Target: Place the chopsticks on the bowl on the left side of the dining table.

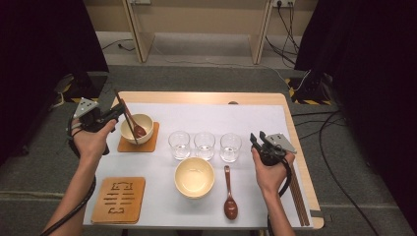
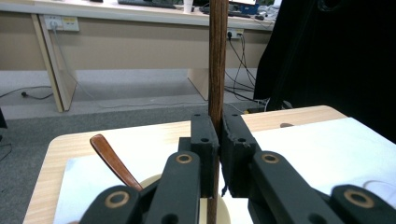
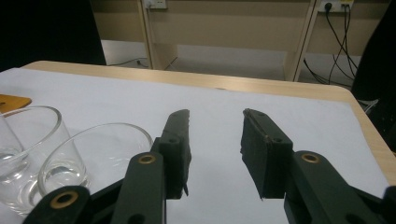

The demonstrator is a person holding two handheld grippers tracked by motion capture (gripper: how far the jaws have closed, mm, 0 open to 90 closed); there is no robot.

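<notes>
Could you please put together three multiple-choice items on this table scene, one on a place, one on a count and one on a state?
1. Where does the bowl nearest the left gripper stand?
A. on a wooden coaster
B. on the bare floor
C. inside a glass

2. How many clear glasses stand in the row?
A. one
B. three
C. six

3. How do the right gripper's jaws stand?
A. shut on a spoon
B. shut on a glass
C. open, with nothing between them

Answers:
1 A: the high view shows the bowl on the wooden coaster.
2 B: three glasses stand side by side at mid table.
3 C: the right gripper view shows a bare gap between the jaws.
</notes>
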